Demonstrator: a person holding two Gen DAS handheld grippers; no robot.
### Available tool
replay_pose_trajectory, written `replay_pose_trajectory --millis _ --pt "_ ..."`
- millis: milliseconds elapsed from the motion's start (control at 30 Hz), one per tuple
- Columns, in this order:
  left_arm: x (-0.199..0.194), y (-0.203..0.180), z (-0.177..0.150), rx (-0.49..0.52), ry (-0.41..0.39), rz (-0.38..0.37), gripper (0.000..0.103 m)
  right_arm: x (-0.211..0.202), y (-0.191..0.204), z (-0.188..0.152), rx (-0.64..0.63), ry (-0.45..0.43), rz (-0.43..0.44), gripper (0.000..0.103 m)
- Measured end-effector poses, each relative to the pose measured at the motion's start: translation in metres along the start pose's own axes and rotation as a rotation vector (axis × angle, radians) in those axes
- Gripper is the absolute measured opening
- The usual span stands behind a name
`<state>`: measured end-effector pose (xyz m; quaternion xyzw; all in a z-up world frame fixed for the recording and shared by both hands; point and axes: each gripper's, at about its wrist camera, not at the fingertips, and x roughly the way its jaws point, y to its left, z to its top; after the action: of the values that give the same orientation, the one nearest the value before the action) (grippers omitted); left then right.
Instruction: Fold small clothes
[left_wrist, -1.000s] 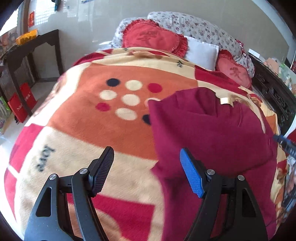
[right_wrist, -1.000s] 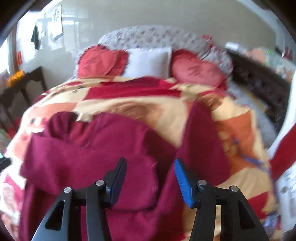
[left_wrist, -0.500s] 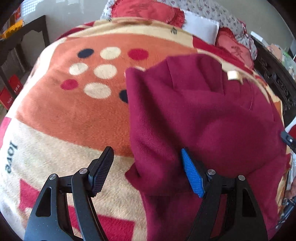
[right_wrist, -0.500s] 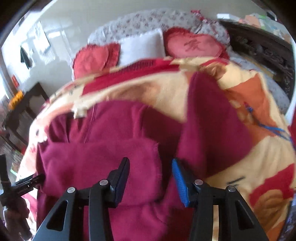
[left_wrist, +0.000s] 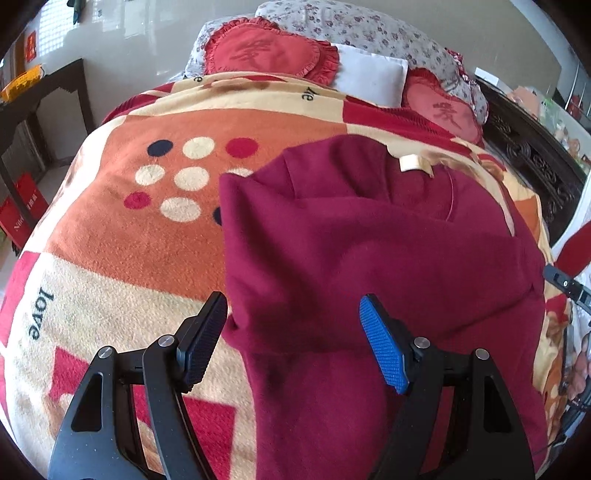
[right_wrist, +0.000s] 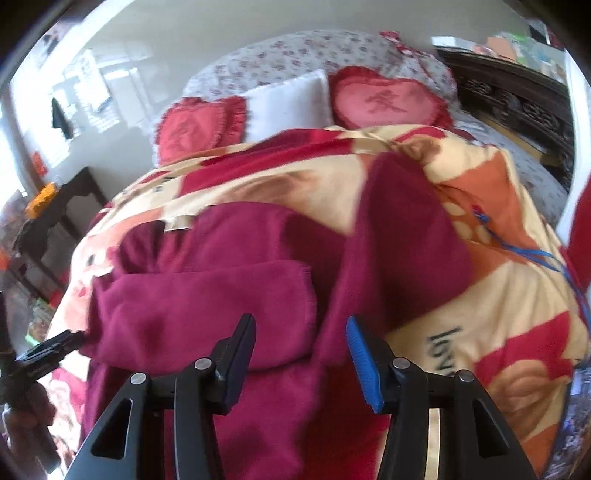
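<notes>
Maroon top's (left_wrist: 369, 258) folded left edge between gaping left tongs (left_wrist: 293, 339).

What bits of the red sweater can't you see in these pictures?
- Left wrist view: the maroon sweater's hem, cut off by the bottom edge and the left gripper.
- Right wrist view: its lower part, hidden behind the right gripper; its label is too blurred to read.

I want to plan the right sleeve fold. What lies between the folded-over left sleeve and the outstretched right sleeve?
Only the maroon sweater body: the folded sleeve lies across it and the right sleeve stretches onto the blanket, seen from the right wrist.
</notes>
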<state>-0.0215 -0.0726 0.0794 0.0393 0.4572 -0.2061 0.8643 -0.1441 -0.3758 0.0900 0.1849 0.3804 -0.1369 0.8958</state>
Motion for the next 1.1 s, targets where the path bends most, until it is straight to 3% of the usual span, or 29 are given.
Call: replay_pose_trajectory --millis 267,333,400,467,633,733,933,967,1000,1033,1100 --pt "0.004 -0.011 -0.007 0.012 0.016 -0.006 0.075 0.024 0.025 0.000 -0.054 0.039 0.052 0.049" --pt "0.004 -0.010 -0.006 0.013 0.015 -0.009 0.075 0.024 0.016 0.010 -0.028 0.011 0.018 0.050" --pt "0.005 -0.006 -0.005 -0.003 0.014 -0.017 0.075 0.025 0.004 0.022 0.004 -0.013 -0.011 0.066" --pt "0.006 -0.001 -0.004 -0.026 0.015 -0.025 0.075 0.032 -0.011 0.042 0.039 -0.025 -0.052 0.074" --pt "0.009 0.005 -0.004 -0.054 0.018 -0.034 0.075 0.065 -0.032 0.095 0.077 -0.003 -0.157 0.075" --pt "0.013 0.006 -0.005 -0.054 0.031 -0.035 0.075 0.090 -0.039 0.118 0.092 0.024 -0.199 0.082" --pt "0.019 0.008 -0.004 -0.035 0.046 -0.020 0.075 0.140 -0.064 0.126 0.162 0.118 -0.303 0.083" --pt "0.019 0.008 -0.004 -0.035 0.047 -0.018 0.075 0.140 -0.066 0.125 0.147 0.096 -0.315 0.077" --pt "0.020 0.009 -0.004 -0.037 0.048 -0.016 0.075 0.139 -0.065 0.124 0.126 0.089 -0.327 0.061" --pt "0.020 0.010 -0.004 -0.041 0.049 -0.015 0.075 0.138 -0.064 0.122 0.110 0.083 -0.342 0.053" --pt "0.019 0.012 -0.004 -0.051 0.047 -0.014 0.075 0.129 -0.063 0.120 0.082 0.052 -0.380 0.019"
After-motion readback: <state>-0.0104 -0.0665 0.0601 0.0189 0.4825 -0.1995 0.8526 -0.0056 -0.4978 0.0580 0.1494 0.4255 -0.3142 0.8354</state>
